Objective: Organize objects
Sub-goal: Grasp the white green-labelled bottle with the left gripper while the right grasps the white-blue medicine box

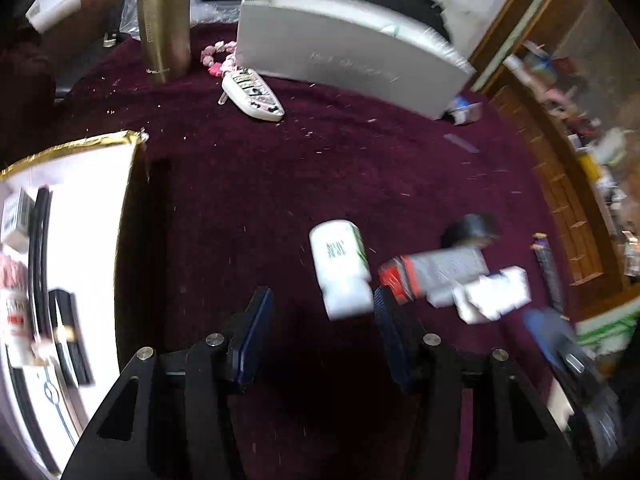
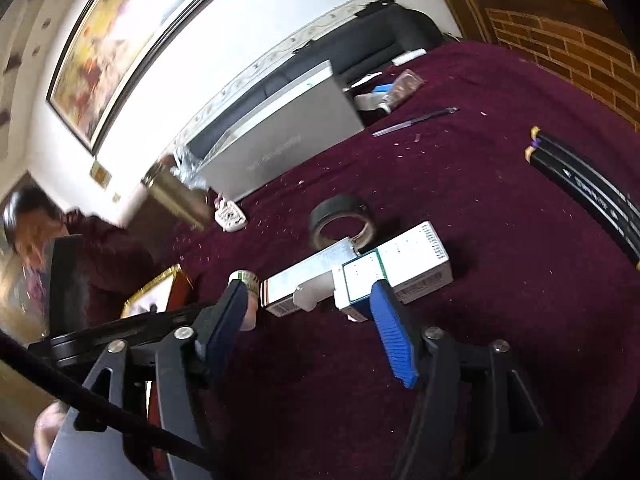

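Two grippers hover over a cluttered maroon cloth (image 1: 280, 184), fingers apart and holding nothing.

The left gripper (image 1: 320, 320) hangs near a white bottle (image 1: 342, 270) lying on the cloth, its right fingertip just beside the bottle's base. Right of the bottle lie a grey carton (image 1: 440, 270) and a white box (image 1: 496, 290), with a roll of black tape (image 1: 474, 230) behind them. The right gripper (image 2: 308, 312) faces the same carton (image 2: 304, 280) and box (image 2: 404, 268). A gold-edged tray (image 1: 80, 216) sits left of the bottle.
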Available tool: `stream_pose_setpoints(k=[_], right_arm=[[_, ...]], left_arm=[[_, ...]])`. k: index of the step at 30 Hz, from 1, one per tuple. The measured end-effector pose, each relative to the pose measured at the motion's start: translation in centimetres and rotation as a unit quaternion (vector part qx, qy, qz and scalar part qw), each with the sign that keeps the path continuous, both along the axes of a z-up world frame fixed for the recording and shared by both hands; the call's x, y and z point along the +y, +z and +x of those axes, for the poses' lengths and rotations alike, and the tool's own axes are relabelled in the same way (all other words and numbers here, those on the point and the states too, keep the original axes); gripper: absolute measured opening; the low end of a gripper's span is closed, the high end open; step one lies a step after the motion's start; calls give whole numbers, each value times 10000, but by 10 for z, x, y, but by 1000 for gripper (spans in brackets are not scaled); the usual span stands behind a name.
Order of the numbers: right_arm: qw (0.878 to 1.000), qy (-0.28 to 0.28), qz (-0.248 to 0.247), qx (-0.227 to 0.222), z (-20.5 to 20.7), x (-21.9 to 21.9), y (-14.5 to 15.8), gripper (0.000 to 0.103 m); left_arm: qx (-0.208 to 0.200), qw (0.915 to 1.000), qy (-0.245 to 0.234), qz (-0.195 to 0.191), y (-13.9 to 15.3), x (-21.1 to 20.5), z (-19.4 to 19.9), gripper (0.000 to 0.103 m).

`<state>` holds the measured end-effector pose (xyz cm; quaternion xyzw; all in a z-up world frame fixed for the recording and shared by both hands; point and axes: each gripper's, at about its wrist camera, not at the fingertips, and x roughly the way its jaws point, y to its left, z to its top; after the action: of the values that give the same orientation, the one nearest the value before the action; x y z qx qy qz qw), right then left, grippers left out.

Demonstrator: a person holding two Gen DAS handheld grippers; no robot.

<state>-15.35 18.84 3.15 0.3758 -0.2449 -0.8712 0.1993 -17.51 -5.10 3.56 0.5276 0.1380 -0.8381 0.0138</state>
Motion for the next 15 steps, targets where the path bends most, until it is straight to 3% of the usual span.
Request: stream_pose_setpoints(k=[3,4,5,7,10,15], right_arm=[[9999,-82,27,-56,-3,3,1,65],[9999,-127,67,-88,-4,5,1,65],[9998,-160,83,-128,-6,9,1,65],[9992,-297,97,-259,-11,20,-2,66],[9972,-631,-98,-379,-16,46,-12,71],[9919,-1028,-361,-659,-19,70,-30,71]], left_arm=[[-211,9995,-176,-172,-17,11,-22,46],[-215,9989,-279,-322,-22,16,-27,41],[-159,9986,-323,-378,-25,18,-28,28],[55,9979,-377,-533,-28,17,-23,28],[276,9975,-383,-535,-30,9,2,28],[826,9934,-358,-705,-36,4,63,28]])
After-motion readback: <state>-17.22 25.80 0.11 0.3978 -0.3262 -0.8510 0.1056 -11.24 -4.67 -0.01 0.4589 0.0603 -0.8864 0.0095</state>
